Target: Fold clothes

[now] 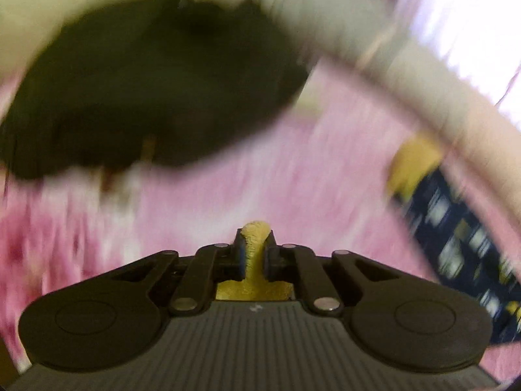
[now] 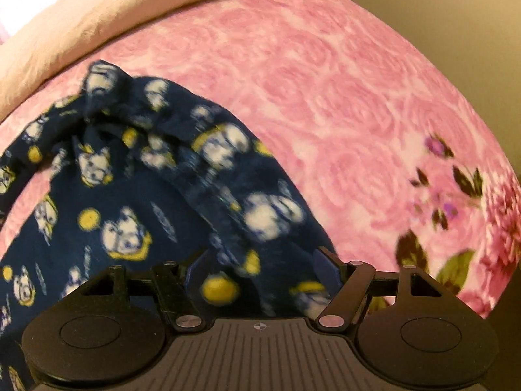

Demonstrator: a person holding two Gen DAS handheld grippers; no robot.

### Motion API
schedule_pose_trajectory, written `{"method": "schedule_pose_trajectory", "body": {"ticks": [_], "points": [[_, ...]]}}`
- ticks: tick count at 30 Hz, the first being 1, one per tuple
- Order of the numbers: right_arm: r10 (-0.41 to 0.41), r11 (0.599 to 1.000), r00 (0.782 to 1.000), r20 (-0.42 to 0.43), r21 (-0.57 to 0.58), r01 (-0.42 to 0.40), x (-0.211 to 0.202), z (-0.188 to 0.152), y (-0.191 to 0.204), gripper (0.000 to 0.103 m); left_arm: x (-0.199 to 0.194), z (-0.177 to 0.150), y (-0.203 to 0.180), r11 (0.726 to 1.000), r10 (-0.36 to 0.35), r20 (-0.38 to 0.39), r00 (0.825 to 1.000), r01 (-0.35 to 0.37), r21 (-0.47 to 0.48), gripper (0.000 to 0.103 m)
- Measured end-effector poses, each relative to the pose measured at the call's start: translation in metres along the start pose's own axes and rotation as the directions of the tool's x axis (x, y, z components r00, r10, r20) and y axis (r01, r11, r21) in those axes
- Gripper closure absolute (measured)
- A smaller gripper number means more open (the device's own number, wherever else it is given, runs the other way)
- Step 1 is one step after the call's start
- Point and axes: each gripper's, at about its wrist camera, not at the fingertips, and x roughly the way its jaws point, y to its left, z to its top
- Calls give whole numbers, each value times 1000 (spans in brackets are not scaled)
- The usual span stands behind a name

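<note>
Lying bunched on the pink bedspread (image 2: 325, 81), the navy garment (image 2: 136, 202) is a soft fleece printed with white puppy faces and yellow balls; its upper end is gathered into a knotted twist, and its lower part spreads toward the right gripper (image 2: 263, 270). That gripper hangs over the garment with its jaws standing wide, cloth showing between them, though I cannot tell whether the pads touch it. The left gripper (image 1: 255, 254) has its jaws nearly together, pinching a narrow fold of yellow, nubbly fabric (image 1: 255, 238) that rises between the pads. In the blurred left wrist view, more yellow cloth (image 1: 413, 163) sits at the garment's far end. A large dark shape (image 1: 146, 81) lies on the bedspread beyond the left gripper, too smeared to identify. The bedspread is plush, embossed with rose swirls, and printed with flowers and leaves at its edge (image 2: 456, 195). A cream blanket (image 2: 81, 42) runs along the bedspread's far side.
</note>
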Motion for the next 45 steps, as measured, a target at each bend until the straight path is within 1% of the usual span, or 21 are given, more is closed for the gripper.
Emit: {"method": "schedule_pose_trajectory", "body": {"ticks": [2, 3, 5, 8, 11, 14, 18, 19, 20, 21, 24, 27, 28, 29, 30, 31, 34, 38, 42, 43, 45], "points": [[-5, 999, 999, 37, -52, 6, -1, 5, 15, 31, 5, 10, -9, 997, 35, -7, 999, -34, 72, 87], [-6, 996, 998, 60, -87, 11, -1, 9, 23, 31, 15, 12, -14, 990, 83, -60, 995, -76, 115, 85], [2, 984, 994, 108, -178, 17, -1, 16, 44, 31, 33, 15, -22, 964, 221, -149, 964, -193, 182, 83], [48, 931, 983, 175, -365, 19, 3, 24, 80, 31, 24, 20, -23, 952, 284, -75, 956, -271, 144, 76], [92, 843, 968, 231, -536, 48, 14, 32, 116, 31, 14, 23, -32, 968, 238, -52, 970, -233, 90, 71], [131, 756, 956, 263, -650, 75, 38, 44, 145, 31, 13, 24, -52, 992, 123, -97, 988, -118, 53, 70], [135, 655, 949, 284, -745, 129, 80, 58, 170, 31, 27, 26, -97, 1000, -19, -132, 991, 19, 1, 54], [121, 646, 947, 299, -748, 154, 87, 63, 170, 37, 31, 26, -109, 999, -53, -138, 989, 52, -12, 52], [111, 667, 948, 298, -729, 151, 91, 72, 163, 70, 37, 28, -120, 997, -80, -138, 987, 77, -25, 49], [102, 690, 950, 296, -709, 147, 95, 82, 157, 83, 43, 30, -129, 995, -98, -134, 986, 94, -38, 47], [85, 788, 950, 300, -604, 121, 99, 110, 125, 84, 71, 37, -156, 991, -127, -132, 983, 119, -64, 45], [54, 850, 947, 316, -513, 123, 97, 129, 97, 85, 107, 41, -180, 991, -133, -148, 980, 130, -33, 44], [45, 865, 947, 317, -487, 122, 97, 134, 89, 85, 120, 41, -188, 992, -127, -175, 976, 127, -11, 52], [37, 879, 947, 320, -462, 122, 96, 138, 82, 85, 129, 41, -194, 993, -108, -188, 976, 113, 16, 72], [29, 891, 945, 325, -437, 122, 96, 142, 75, 85, 130, 42, -198, 993, -100, -174, 980, 109, 42, 84], [22, 904, 943, 332, -410, 123, 92, 146, 67, 85, 120, 46, -196, 991, -126, -145, 981, 132, 34, 100], [1, 936, 936, 352, -329, 123, 78, 158, 40, 86, 72, 65, -180, 972, -235, -44, 971, 233, -39, 100], [-20, 972, 935, 353, -211, 100, 62, 179, 0, 86, -10, 103, -166, 937, -328, 96, 940, 337, -90, 100], [-30, 992, 946, 324, -109, 69, 55, 202, -34, 86, -72, 155, -194, 922, -374, 239, 896, 386, -4, 100], [-20, 995, 948, 318, -88, 51, 56, 207, -38, 86, -76, 169, -208, 917, -391, 257, 884, 399, 22, 99], [-18, 999, 958, 287, -29, 27, 68, 219, -41, 86, -62, 192, -243, 915, -402, 251, 881, 394, 83, 97]]}}
